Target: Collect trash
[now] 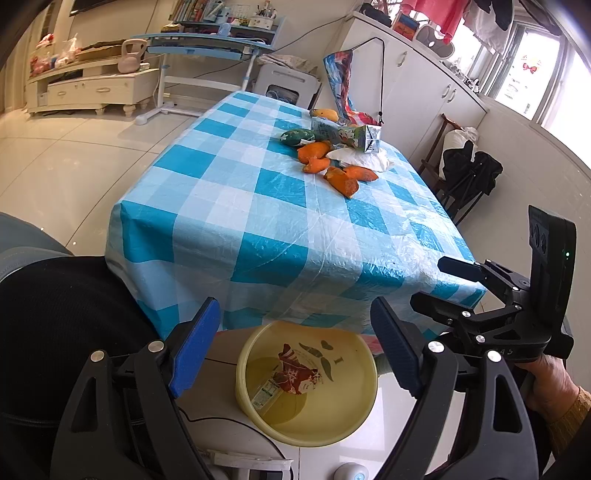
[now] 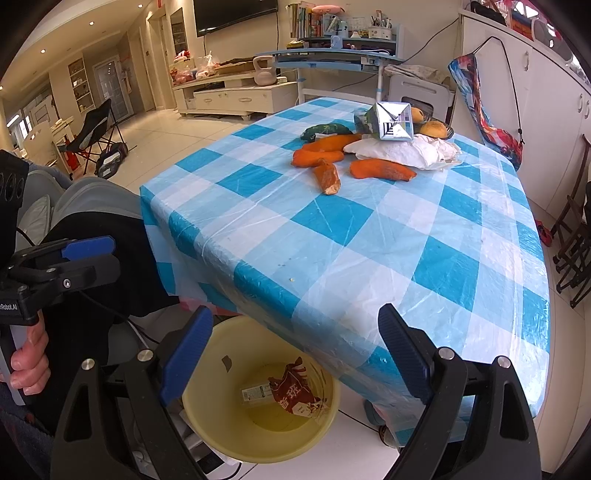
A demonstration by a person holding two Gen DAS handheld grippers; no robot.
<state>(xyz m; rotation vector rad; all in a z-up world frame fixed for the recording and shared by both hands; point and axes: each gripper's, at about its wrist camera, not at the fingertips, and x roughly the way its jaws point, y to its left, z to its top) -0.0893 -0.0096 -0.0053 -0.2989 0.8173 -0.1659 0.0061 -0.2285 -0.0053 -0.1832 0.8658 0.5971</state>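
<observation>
Blue-and-white checked cloth covers the table [image 2: 369, 236], and both grippers hang low at its near edge, over a yellow basin [image 1: 258, 417] on the floor.

From the left wrist view, the left gripper [image 1: 295, 343] has its blue pads spread wide, nothing between them, the basin straight below. Off to its right the other tool shows side-on, gripped by a hand [image 1: 550, 387] in a mustard sleeve. Only the right wrist view gives the hallway, the wall television [image 2: 236, 13] and a folding chair [image 2: 94, 136] at far left; there the right gripper [image 2: 295, 347] also stands released and empty.

One red snack wrapper [image 2: 295, 393] lies crumpled in the basin, its pale label end pointing left, long axis roughly across the bowl.

Up on the far part of the table, well apart from both grippers, I count three orange peel pieces [image 2: 325, 151]; the middle one [image 2: 328, 177] runs its length toward the near edge, the outer two lie crosswise. One green packet [image 2: 325, 131] sits behind them, then one crumpled white tissue [image 2: 406, 151], with one drink carton [image 2: 393, 122] on it, its square end facing the right camera. In the left wrist view that carton [image 1: 360, 138] lies on its side, long axis left to right.
</observation>
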